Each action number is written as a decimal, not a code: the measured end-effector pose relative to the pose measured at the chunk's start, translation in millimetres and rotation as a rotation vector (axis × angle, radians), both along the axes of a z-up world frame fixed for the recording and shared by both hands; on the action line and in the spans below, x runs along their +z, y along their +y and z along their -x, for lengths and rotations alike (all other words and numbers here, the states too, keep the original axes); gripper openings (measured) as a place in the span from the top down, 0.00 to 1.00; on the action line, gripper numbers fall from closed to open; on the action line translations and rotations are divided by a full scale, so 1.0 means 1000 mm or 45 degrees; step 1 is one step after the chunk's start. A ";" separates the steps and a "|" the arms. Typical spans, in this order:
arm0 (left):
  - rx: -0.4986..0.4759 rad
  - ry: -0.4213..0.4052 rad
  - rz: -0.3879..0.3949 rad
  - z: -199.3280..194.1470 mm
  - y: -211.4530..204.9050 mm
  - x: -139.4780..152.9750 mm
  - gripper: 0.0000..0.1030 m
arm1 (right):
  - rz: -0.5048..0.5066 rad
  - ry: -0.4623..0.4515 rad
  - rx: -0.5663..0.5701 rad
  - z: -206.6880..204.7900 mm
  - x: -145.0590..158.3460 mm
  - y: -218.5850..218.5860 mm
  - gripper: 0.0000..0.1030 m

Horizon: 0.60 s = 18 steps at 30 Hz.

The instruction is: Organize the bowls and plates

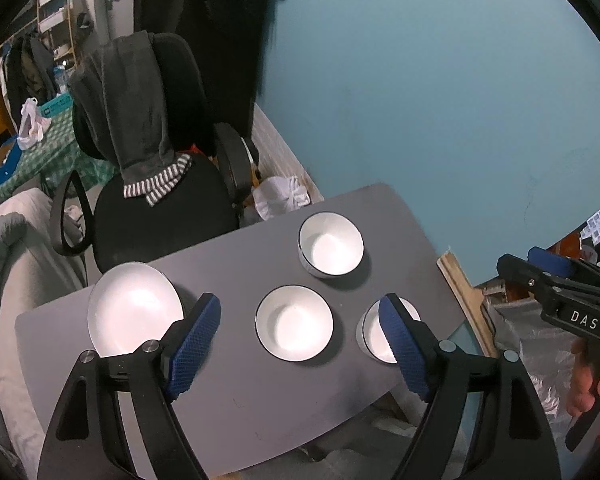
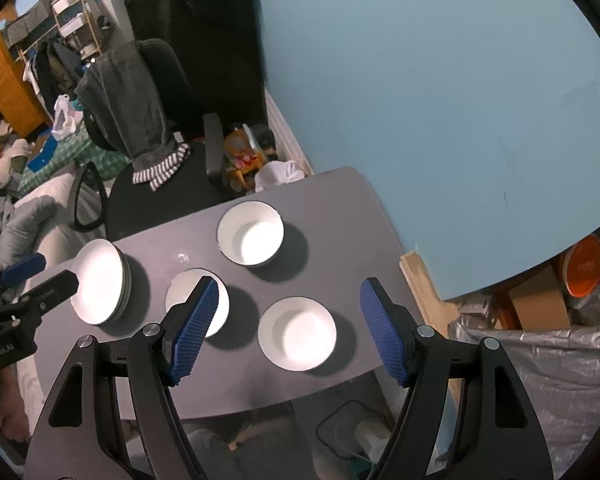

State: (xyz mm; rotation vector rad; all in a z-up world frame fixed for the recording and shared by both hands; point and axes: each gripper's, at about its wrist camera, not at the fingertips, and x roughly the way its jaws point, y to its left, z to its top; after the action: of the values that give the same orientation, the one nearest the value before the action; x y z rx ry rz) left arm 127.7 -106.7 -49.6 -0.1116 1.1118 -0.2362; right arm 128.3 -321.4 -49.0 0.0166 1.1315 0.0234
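Blue wall [image 1: 440, 100] rises behind a small grey table [image 1: 236, 400] with rounded corners, where 4 pieces of white crockery sit. At the table's left end is a stack of shallow white plates [image 2: 98, 286]; the right wrist view shows several rims layered at its side. 3 white bowls with thin dark rims take up the rest: a far bowl [image 1: 331, 245] toward the wall, a middle bowl [image 1: 294, 323] near the centre, and a near-right bowl [image 1: 380, 334] close to the table's right edge, partly hidden by a blue pad in the left wrist view. All 3 bowls stand upright, apart from each other, and look empty.

Both grippers hover above the table, touching nothing. The left gripper [image 1: 300, 348] has its blue-padded fingers spread wide, framing the middle bowl below. The right gripper [image 2: 288, 328] is likewise spread wide over the near-right bowl.

Beyond the table's far-left side stands a black office chair [image 1: 160, 208] with a dark grey garment [image 1: 140, 108] draped over its back. A white plastic bag [image 1: 280, 198] lies on the floor between chair and wall. Crinkled silver sheeting [image 2: 540, 380] covers something right of the table, with cardboard boxes [image 2: 540, 300] behind it.
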 end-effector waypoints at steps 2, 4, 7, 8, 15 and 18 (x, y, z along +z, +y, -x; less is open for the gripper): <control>-0.003 0.013 -0.006 -0.001 -0.002 -0.004 0.20 | 0.002 0.013 0.000 -0.002 -0.004 0.000 0.29; -0.005 0.028 -0.015 -0.003 -0.004 -0.009 0.20 | 0.006 0.024 -0.001 -0.003 -0.009 -0.001 0.29; 0.004 0.055 -0.022 -0.008 -0.004 -0.016 0.20 | 0.004 0.044 0.002 -0.007 -0.017 -0.003 0.29; 0.008 0.062 -0.021 -0.010 -0.003 -0.019 0.20 | 0.003 0.053 0.005 -0.009 -0.020 -0.003 0.29; 0.042 0.121 -0.036 -0.014 -0.002 -0.039 0.20 | -0.012 0.096 0.049 -0.019 -0.038 -0.002 0.29; 0.062 0.140 -0.045 -0.015 -0.001 -0.048 0.20 | -0.016 0.113 0.091 -0.025 -0.046 0.001 0.29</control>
State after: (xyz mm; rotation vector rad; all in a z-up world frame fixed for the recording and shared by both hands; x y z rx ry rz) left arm 142.3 -108.1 -97.9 -0.1209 1.2210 -0.1684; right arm 152.9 -320.1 -95.3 -0.0120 1.2202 0.0945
